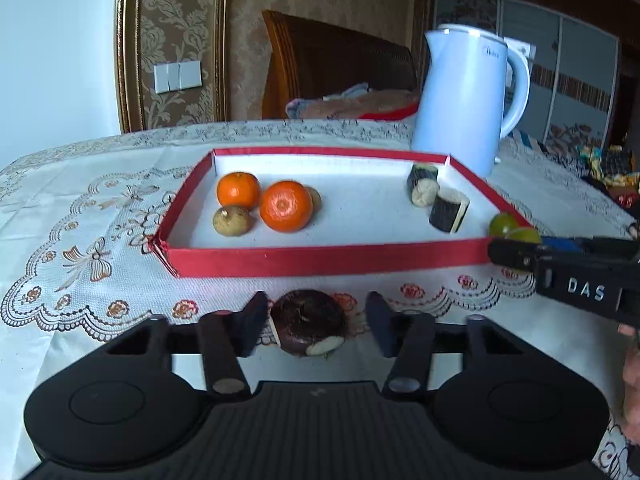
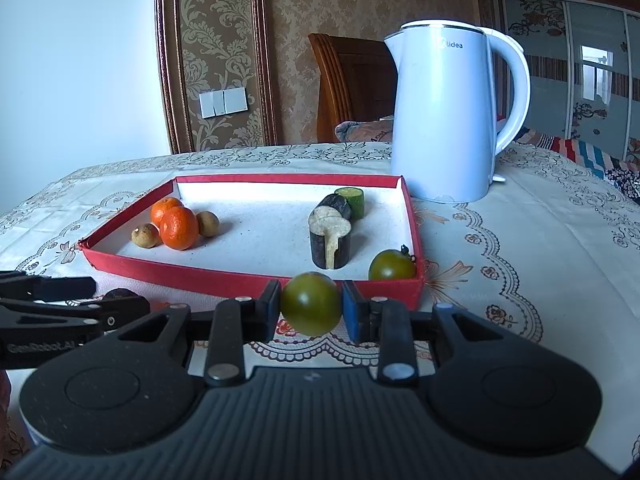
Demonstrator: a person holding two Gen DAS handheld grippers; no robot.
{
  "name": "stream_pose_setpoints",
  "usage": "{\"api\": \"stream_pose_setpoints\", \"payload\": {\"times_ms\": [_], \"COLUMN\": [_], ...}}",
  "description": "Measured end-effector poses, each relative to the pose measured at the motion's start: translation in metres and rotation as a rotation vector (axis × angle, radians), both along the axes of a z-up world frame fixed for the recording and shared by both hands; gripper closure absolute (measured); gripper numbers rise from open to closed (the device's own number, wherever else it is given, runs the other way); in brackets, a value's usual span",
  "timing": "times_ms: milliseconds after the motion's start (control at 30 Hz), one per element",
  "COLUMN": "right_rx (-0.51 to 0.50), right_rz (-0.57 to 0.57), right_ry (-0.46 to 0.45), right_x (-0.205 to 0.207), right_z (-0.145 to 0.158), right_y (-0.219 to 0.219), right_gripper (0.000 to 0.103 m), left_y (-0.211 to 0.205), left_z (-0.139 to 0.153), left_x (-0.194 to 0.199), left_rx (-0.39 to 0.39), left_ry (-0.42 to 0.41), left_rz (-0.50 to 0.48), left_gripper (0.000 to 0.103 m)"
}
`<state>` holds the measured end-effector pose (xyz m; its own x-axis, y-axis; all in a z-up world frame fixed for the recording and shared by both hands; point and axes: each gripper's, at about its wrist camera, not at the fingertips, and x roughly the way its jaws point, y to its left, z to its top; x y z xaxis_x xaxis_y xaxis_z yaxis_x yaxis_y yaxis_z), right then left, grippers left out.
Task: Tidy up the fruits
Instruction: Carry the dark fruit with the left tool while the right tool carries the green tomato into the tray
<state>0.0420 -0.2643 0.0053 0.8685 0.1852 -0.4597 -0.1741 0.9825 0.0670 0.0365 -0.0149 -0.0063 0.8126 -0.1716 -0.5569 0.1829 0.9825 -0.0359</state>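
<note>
A red tray point(image 1: 320, 260) point(image 2: 240, 282) holds two oranges point(image 1: 285, 206) point(image 2: 179, 227), small brown fruits point(image 1: 233, 221) point(image 2: 145, 236), dark cut vegetable pieces point(image 1: 449, 210) point(image 2: 330, 242) and a green tomato point(image 2: 392, 266). My left gripper point(image 1: 316, 326) is open around a dark brown round piece point(image 1: 308, 322) lying on the tablecloth in front of the tray. My right gripper point(image 2: 311, 308) is shut on a second green tomato point(image 2: 311, 308), held just in front of the tray's near right corner; in the left wrist view this gripper's fingers point(image 1: 516, 254) show at the right.
A white electric kettle point(image 1: 466, 96) point(image 2: 446, 112) stands behind the tray's right corner. The table has a patterned lace cloth point(image 1: 80, 240) point(image 2: 520, 260). A wooden chair point(image 1: 336, 60) stands behind the table.
</note>
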Motion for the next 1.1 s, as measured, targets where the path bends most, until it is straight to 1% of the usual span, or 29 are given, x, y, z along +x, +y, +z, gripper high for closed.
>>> {"api": "stream_pose_setpoints", "payload": {"times_ms": [33, 133, 267, 400, 467, 600, 767, 900, 967, 1100], "right_rx": [0.002, 0.003, 0.0, -0.001, -0.002, -0.018, -0.017, -0.039, -0.038, -0.021], "right_rz": [0.0, 0.001, 0.001, -0.005, -0.009, -0.027, -0.039, -0.054, -0.055, -0.05], "right_ry": [0.0, 0.0, -0.007, -0.036, -0.048, -0.06, -0.017, 0.01, 0.034, 0.097], "right_x": [0.0, 0.0, -0.001, -0.004, -0.003, 0.006, 0.027, 0.045, 0.054, 0.069], "right_z": [0.0, 0.0, 0.001, 0.006, 0.01, 0.016, 0.014, 0.011, 0.009, 0.001], "right_y": [0.0, 0.0, 0.0, -0.001, -0.002, -0.002, -0.002, 0.0, 0.0, 0.0], "right_gripper": [0.073, 0.073, 0.073, 0.073, 0.073, 0.073, 0.073, 0.073, 0.073, 0.073], "left_y": [0.0, 0.002, 0.0, -0.001, 0.0, -0.003, -0.011, -0.014, -0.014, -0.016], "left_z": [-0.001, -0.001, 0.0, 0.008, 0.015, 0.027, 0.029, 0.026, 0.024, 0.016], "left_x": [0.001, 0.002, -0.001, -0.005, -0.005, 0.003, 0.028, 0.048, 0.055, 0.069], "left_rx": [0.012, -0.004, 0.007, 0.007, -0.006, -0.012, -0.013, -0.016, -0.016, 0.008], "left_ry": [0.007, 0.009, -0.005, -0.053, -0.077, -0.098, -0.076, -0.054, -0.044, -0.018], "left_rz": [0.009, 0.009, 0.002, 0.017, 0.024, 0.031, 0.053, 0.072, 0.084, 0.109], "left_gripper": [0.06, 0.06, 0.061, 0.061, 0.061, 0.06, 0.061, 0.061, 0.061, 0.061]}}
